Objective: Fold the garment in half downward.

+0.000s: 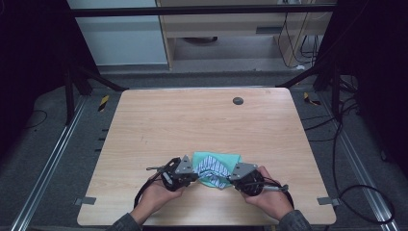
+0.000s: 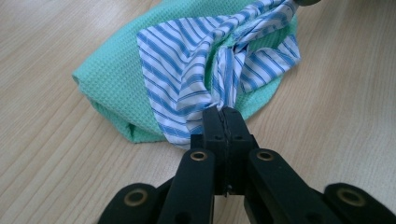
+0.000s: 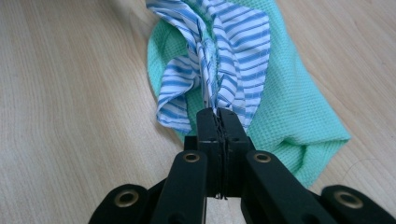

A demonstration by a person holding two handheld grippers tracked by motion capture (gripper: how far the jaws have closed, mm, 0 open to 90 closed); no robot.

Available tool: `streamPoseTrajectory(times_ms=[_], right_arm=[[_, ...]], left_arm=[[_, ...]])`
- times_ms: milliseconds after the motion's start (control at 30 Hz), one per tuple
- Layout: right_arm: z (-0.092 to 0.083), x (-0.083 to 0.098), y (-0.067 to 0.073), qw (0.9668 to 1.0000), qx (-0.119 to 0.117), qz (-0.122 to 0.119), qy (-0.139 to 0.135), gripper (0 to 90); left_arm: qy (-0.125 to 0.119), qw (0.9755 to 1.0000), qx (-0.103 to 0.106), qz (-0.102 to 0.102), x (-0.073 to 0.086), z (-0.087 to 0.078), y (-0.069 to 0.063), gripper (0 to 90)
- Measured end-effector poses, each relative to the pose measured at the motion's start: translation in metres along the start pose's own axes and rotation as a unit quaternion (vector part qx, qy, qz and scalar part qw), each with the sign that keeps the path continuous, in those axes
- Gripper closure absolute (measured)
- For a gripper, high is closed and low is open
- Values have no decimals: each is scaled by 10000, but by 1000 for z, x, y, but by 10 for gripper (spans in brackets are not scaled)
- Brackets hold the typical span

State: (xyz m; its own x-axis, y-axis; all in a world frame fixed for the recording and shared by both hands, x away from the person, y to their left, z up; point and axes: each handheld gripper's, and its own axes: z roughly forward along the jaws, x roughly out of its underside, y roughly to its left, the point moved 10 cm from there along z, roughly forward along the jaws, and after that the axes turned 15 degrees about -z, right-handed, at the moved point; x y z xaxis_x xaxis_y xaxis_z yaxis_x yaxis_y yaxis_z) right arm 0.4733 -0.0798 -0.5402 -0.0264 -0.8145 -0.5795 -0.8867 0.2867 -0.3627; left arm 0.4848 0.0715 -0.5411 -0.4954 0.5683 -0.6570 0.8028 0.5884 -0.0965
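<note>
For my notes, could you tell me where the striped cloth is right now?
In the high view, the striped cloth lies on the green cloth near the table's front edge, pinched between the left hand-held gripper and the right hand-held gripper.

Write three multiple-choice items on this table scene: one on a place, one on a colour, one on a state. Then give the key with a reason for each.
1. Where does the striped cloth lie?
A. on top of the green cloth
B. on the floor
C. at the far edge of the table

2. What colours are the stripes on the striped cloth?
A. red and black
B. blue and white
C. yellow and grey

3. How do the left tongs and the right tongs stand?
A. both wide open above the cloths
B. one open, one shut
C. both shut on the striped cloth

Key: 1 A, the high view shows it bunched over the green cloth near the table's near edge. 2 B, both gripper views show blue lines on white. 3 C, in each gripper view the black jaws meet with striped fabric pinched at their tips.
</note>
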Motion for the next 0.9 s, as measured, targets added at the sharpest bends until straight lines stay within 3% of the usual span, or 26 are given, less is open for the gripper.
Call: streamPoseTrajectory(times_ms=[467,900], right_arm=[[7,7,14,9997,-191,-68,135,900],[9,14,16,9993,-233,-62,278,900]], left_arm=[[204,9998,37,34,15,4,-1,900],[292,9995,63,53,21,7,-2,900]])
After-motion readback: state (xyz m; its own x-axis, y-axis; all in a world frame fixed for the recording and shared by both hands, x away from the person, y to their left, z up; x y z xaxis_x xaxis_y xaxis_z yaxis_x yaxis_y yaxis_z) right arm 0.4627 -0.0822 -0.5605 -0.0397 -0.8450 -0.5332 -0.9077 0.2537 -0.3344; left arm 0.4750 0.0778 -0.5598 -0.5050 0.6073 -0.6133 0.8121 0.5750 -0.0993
